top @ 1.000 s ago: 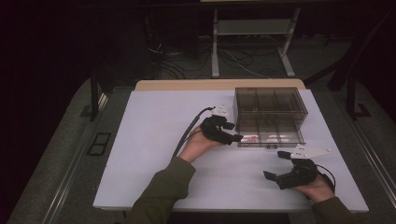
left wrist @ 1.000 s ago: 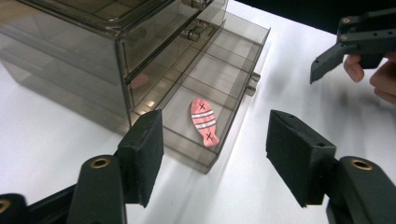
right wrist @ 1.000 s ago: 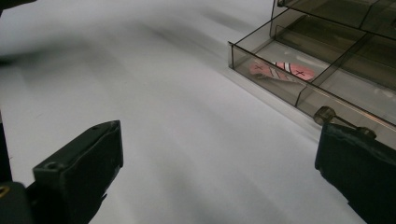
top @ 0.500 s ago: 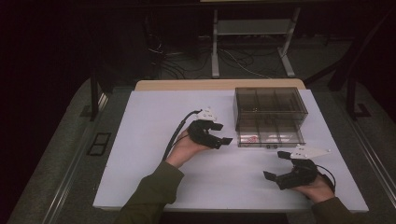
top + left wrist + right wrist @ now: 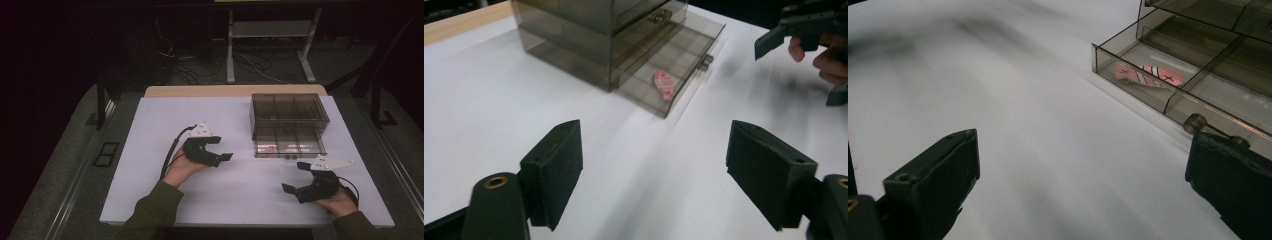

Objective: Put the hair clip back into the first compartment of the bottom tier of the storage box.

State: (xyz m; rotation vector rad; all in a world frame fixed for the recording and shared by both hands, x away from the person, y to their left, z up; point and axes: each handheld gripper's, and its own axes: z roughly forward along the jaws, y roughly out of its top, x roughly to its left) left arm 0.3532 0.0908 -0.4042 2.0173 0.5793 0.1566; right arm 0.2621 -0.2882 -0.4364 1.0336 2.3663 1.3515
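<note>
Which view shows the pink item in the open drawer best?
The right gripper view: the pink item is close, with stripes and small cross marks readable through the drawer wall. The left gripper view shows it farther off, striped but blurred. The high view gives a tiny pink speck in the drawer's left compartment.

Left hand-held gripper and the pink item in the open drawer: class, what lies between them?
Only bare white table, then the drawer's clear front wall, seen in the left gripper view.

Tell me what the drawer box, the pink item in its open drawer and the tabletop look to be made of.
Drawer box: likely smoke-tinted clear plastic, glossy; dividers and the table show through its walls. Pink item: unclear, perhaps soft rubber or foam, matte, with pale stripes and small dark crosses. Tabletop: a smooth matte white sheet, with a light wood-look edge at the far side.
</note>
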